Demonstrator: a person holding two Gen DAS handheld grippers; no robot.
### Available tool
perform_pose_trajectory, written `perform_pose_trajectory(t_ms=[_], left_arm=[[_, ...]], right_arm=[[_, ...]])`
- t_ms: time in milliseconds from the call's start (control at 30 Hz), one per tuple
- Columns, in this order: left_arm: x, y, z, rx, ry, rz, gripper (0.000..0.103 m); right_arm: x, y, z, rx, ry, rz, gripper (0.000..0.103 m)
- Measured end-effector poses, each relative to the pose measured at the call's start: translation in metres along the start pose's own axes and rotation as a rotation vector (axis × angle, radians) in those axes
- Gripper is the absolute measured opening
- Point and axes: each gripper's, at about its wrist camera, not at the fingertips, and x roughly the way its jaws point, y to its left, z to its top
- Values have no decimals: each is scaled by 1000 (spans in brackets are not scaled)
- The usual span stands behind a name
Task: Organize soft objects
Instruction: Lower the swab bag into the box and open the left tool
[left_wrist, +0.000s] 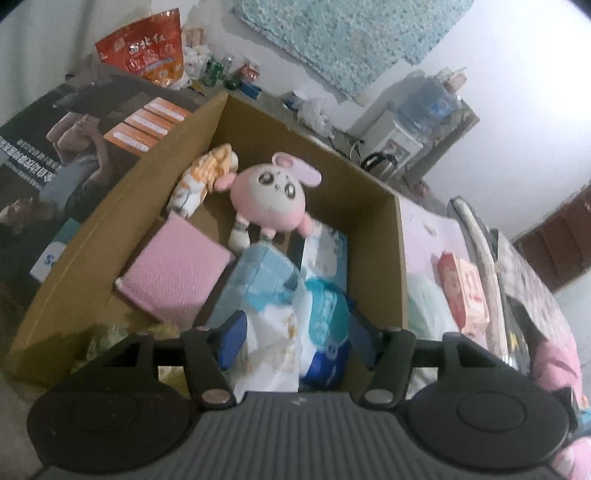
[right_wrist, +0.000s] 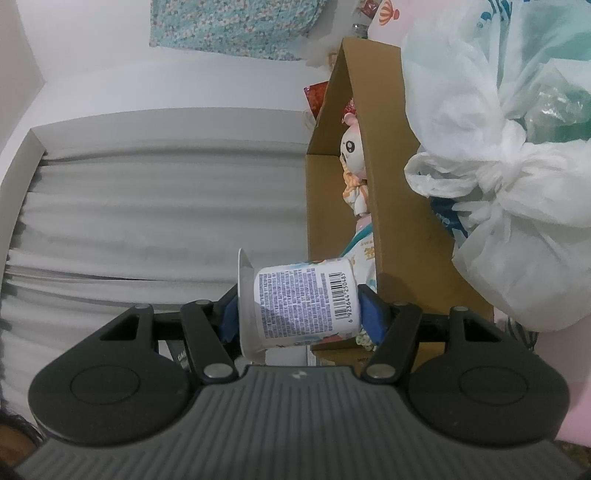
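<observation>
So my left hand-held gripper (left_wrist: 295, 334) hangs half open and empty over the tissue packs (left_wrist: 291, 295) in the cardboard box (left_wrist: 373, 229), while my right hand-held gripper (right_wrist: 300, 309) clamps a yogurt cup (right_wrist: 299, 301) sideways beside it, probably keeping it clear.

Left gripper (left_wrist: 295, 334): pitched steeply down over box, jaws apart, blue pads (left_wrist: 232, 341) flanking tissue packs, not pressing, nothing held. Right gripper (right_wrist: 297, 314): near level, rolled sideways, jaws part closed, pads (right_wrist: 371, 317) clamped on ends of cup (right_wrist: 303, 304), cup lying crosswise between them.
</observation>
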Motion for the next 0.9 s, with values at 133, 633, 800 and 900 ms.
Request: perform_pose_trajectory(t_ms=[133,633,800,900], left_arm=[[28,-9,19,9,7,7,60],[77,-8,-11,175,248,79,54],[71,-4,-18,236,238,159,54],[69,-5,-20,251,213,173,56]], right_arm=[[-1,2,0,-4,-5,1,64],[-10,-3,2,-6,-27,9,64],[-5,-5,0,-3,-15,17,64],[-2,-6,-2,5,-11,18,64]])
